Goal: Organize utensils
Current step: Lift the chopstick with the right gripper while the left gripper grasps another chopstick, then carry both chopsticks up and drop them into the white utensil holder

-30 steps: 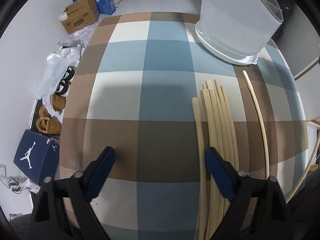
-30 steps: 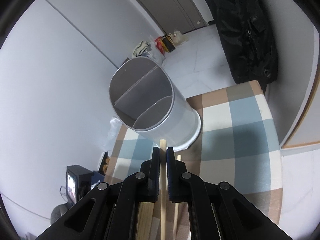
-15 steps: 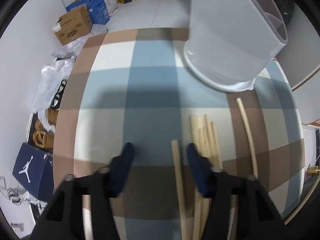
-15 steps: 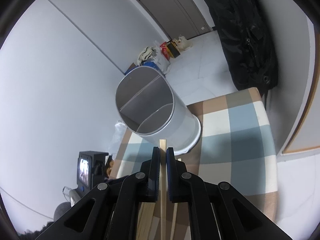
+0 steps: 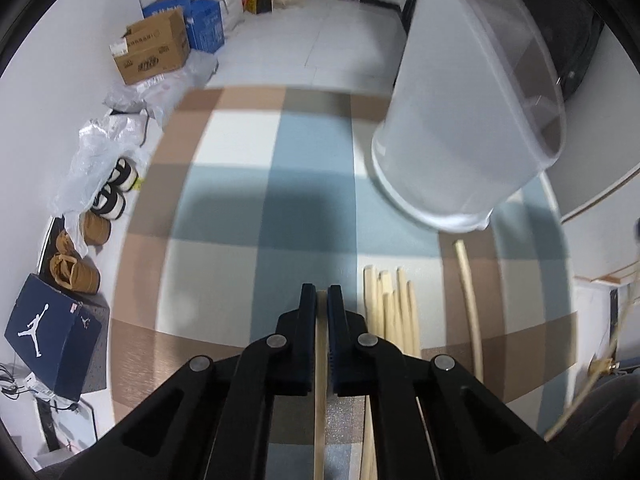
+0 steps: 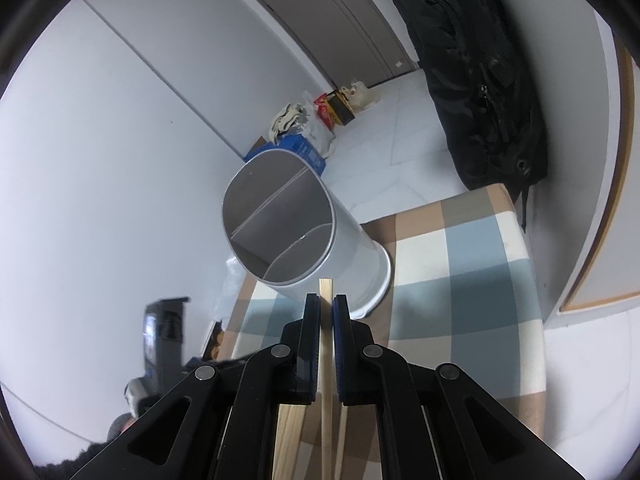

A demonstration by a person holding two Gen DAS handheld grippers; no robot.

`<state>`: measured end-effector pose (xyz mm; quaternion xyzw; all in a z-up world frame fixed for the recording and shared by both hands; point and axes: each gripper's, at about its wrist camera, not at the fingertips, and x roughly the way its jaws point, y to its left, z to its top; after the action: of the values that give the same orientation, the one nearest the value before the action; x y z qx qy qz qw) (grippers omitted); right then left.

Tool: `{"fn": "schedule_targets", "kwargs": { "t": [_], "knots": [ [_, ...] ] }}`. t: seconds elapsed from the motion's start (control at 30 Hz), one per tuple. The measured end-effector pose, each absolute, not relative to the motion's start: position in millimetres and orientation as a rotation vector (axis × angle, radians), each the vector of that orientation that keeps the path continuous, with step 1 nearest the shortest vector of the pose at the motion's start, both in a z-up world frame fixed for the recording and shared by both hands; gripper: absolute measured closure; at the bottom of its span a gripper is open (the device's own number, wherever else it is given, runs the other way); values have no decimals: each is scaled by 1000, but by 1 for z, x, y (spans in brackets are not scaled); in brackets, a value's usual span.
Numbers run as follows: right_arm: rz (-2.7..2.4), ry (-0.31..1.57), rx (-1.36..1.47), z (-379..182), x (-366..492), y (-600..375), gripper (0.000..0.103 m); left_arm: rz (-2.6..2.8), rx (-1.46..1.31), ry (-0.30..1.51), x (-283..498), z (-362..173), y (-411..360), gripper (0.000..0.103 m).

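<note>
My left gripper (image 5: 321, 294) is shut on a pale wooden chopstick (image 5: 320, 360), held above the checked tablecloth (image 5: 256, 216). Several more chopsticks (image 5: 392, 312) lie just to its right, and one lies apart further right (image 5: 470, 304). The white divided utensil holder (image 5: 460, 128) stands at the far right of the table. My right gripper (image 6: 326, 300) is shut on another chopstick (image 6: 325, 292), held in the air with its tip just short of the holder's (image 6: 280, 236) open rim.
Cardboard boxes (image 5: 154, 52), shoe boxes (image 5: 44, 328), shoes and plastic bags lie on the floor left of the table. A black bag (image 6: 480, 72) hangs beyond the table's far edge. A wooden board (image 6: 290, 436) lies under my right gripper.
My left gripper has closed from wide open onto one chopstick and moved forward toward the holder. My right gripper has risen with its chopstick, so the holder looks further below.
</note>
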<state>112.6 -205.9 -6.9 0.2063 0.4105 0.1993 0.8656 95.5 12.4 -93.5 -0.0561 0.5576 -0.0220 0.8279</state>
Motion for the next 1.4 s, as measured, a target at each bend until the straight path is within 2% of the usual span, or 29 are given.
{"fn": "schedule_targets", "kwargs": {
  "t": [0.3,0.73,1.1,1.4],
  "knots": [
    [427,784,417,10,107,-201,97,-95,-158,959,84,-29,13,101],
    [451,551,341,78,113,-184,97,-170,-191,836,84,24,24,102],
    [479,437,282,123,163,-163,97,-177,-242,601,123,96,27,102],
    [460,345,219,143,215,-140,97,-185,-315,525,160,109,33,102]
  ]
}}
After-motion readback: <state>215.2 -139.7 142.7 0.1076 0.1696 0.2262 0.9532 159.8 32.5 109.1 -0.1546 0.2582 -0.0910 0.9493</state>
